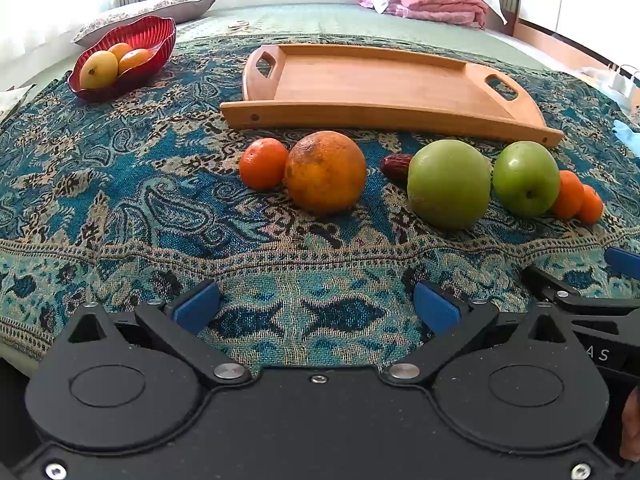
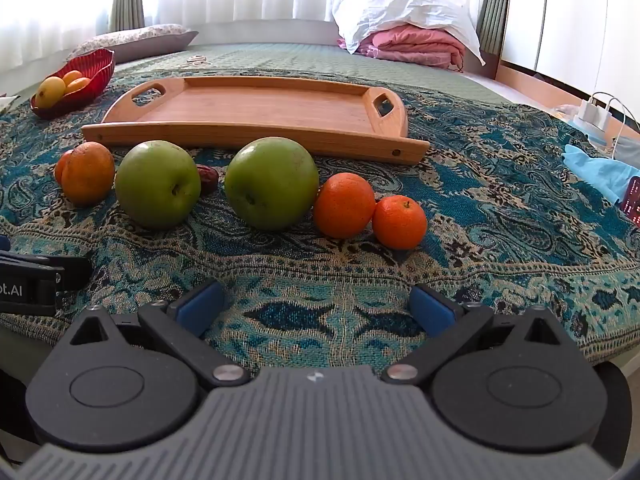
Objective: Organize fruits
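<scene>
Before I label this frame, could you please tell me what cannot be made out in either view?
- Date: both views, mostly hidden behind a green apple.
- Leftmost mandarin: right wrist view, covered by the large orange.
- Red bowl: both views, its rim hides how many fruits lie inside.
- Phone: right wrist view, cut by the edge.

Bare cloth (image 2: 320, 280) lies open between the fruit row and both grippers. Row stands close-packed: oranges (image 2: 344, 205), apples (image 2: 271, 183), date (image 1: 396, 166) tucked behind. Tray (image 2: 256, 110) walls off the far side just behind the row; its floor is clear. Bowl (image 1: 124, 56) stands well apart, far left.
</scene>
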